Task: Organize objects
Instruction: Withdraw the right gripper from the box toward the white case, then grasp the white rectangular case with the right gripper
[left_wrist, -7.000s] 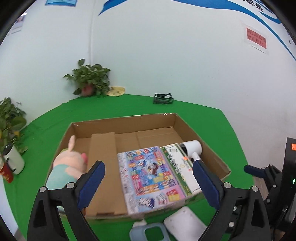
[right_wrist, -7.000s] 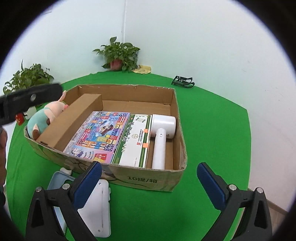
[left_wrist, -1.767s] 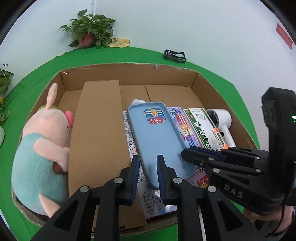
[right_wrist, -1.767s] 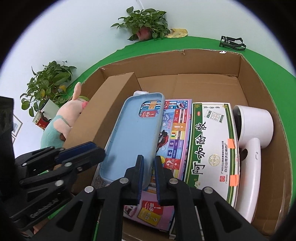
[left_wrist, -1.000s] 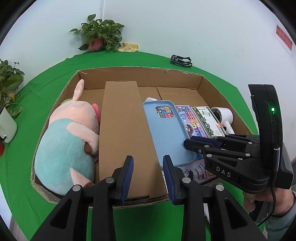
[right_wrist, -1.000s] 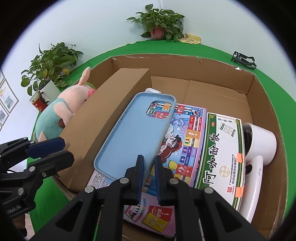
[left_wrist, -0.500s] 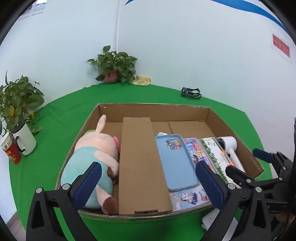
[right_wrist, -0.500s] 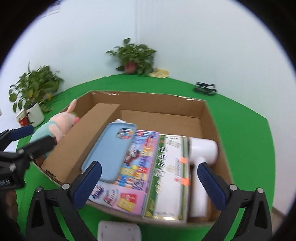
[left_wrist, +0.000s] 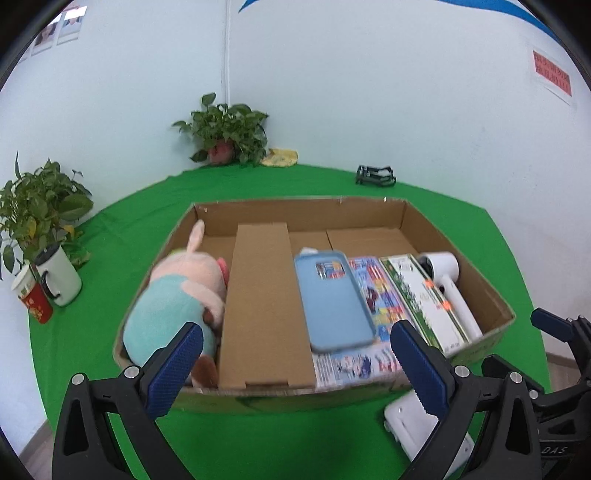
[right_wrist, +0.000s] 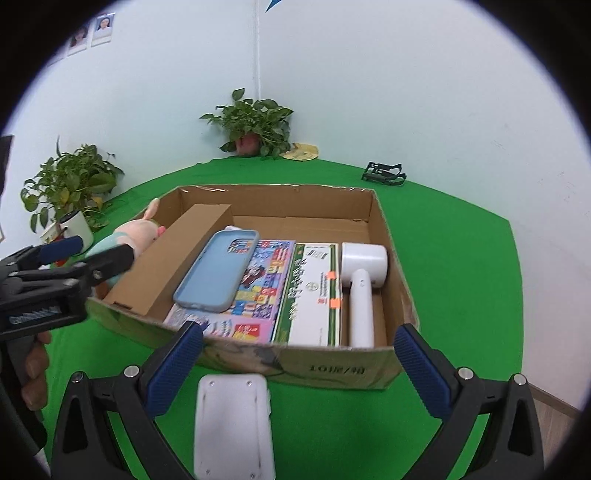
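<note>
An open cardboard box (left_wrist: 458, 243) (right_wrist: 384, 236) stands on the green table. Inside lie a plush pig (left_wrist: 177, 295) (right_wrist: 125, 236), a cardboard divider (left_wrist: 264, 302) (right_wrist: 177, 258), a blue phone case (left_wrist: 332, 299) (right_wrist: 221, 269) on a colourful box (left_wrist: 373, 291) (right_wrist: 262, 288), a green-and-white box (left_wrist: 421, 295) (right_wrist: 314, 291) and a white hair dryer (left_wrist: 447, 280) (right_wrist: 364, 280). A white flat device (left_wrist: 410, 428) (right_wrist: 232, 424) lies on the table in front of the box. My left gripper (left_wrist: 295, 362) and right gripper (right_wrist: 295, 365) are open and empty, held back from the box's near wall.
Potted plants stand at the back corner (left_wrist: 225, 129) (right_wrist: 255, 122) and at the left (left_wrist: 33, 206) (right_wrist: 70, 184). A white mug (left_wrist: 59, 277) and a red cup (left_wrist: 35, 306) stand at the left. A black clip (left_wrist: 375, 175) (right_wrist: 384, 171) lies at the back right.
Both grippers let go of the blue phone case, which now lies on the colourful box. Both opened wide and drew back from the box.
</note>
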